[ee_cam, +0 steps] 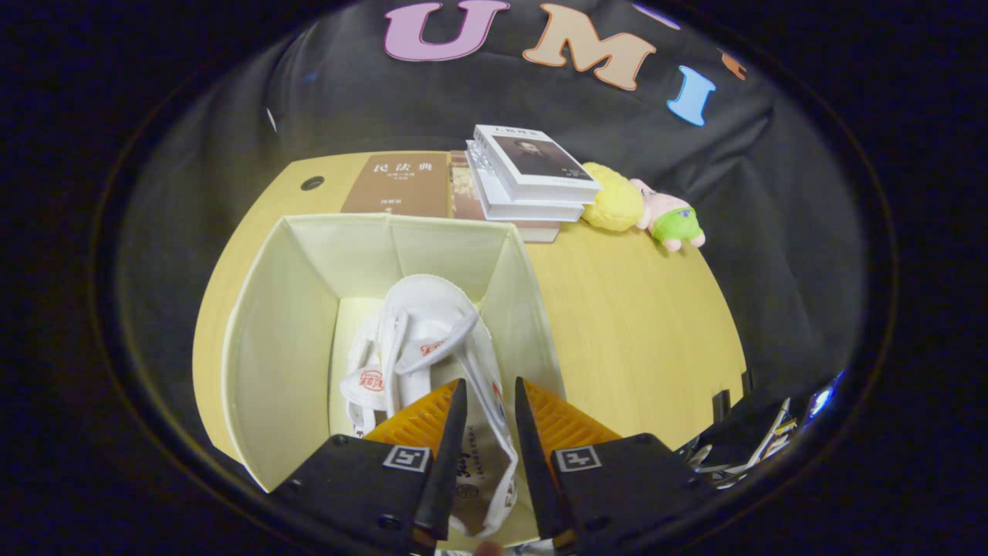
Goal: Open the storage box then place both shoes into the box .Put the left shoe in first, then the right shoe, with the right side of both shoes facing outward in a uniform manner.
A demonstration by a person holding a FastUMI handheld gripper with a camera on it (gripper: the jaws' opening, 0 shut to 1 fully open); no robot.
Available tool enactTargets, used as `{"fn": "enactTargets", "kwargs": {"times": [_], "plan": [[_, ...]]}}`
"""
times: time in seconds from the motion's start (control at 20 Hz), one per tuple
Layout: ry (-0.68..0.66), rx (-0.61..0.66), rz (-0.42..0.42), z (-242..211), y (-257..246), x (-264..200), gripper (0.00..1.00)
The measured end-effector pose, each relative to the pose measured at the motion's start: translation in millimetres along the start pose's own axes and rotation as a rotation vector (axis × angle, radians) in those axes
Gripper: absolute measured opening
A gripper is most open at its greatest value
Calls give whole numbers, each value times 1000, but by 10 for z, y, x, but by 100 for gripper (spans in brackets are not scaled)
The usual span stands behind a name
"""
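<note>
Cream fabric storage box (285,340) stands open at the frame's centre-left on the pale wooden table (633,324). White canvas shoes (417,347) lie inside it. The gripper (490,394) at lower centre has its fingers clamped on one shoe's collar.

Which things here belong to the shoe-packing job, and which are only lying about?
Job: the open storage box; the white shoe inside it, its heel collar between the gripper's jaws, which grip it.
Lying about: the stacked books, brown book, yellow plush toy, pink plush toy.
</note>
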State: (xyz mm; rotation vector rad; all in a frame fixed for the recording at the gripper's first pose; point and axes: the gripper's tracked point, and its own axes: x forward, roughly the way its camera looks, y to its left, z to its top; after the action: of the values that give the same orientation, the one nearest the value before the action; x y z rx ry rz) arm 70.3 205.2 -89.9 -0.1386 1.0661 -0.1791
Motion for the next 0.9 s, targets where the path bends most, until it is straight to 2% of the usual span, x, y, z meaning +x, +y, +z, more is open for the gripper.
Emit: {"fn": "enactTargets", "kwargs": {"times": [0.15,0.25,0.4,0.6,0.9], "plan": [[-66,17,36,147,-21,-253,56],[-122,17,10,250,-193,-443,66],[-252,101,71,469,-286,-750,81],[-431,146,75,612,-682,-849,100],[-685,186,105,684,-1178,-754,100]]}}
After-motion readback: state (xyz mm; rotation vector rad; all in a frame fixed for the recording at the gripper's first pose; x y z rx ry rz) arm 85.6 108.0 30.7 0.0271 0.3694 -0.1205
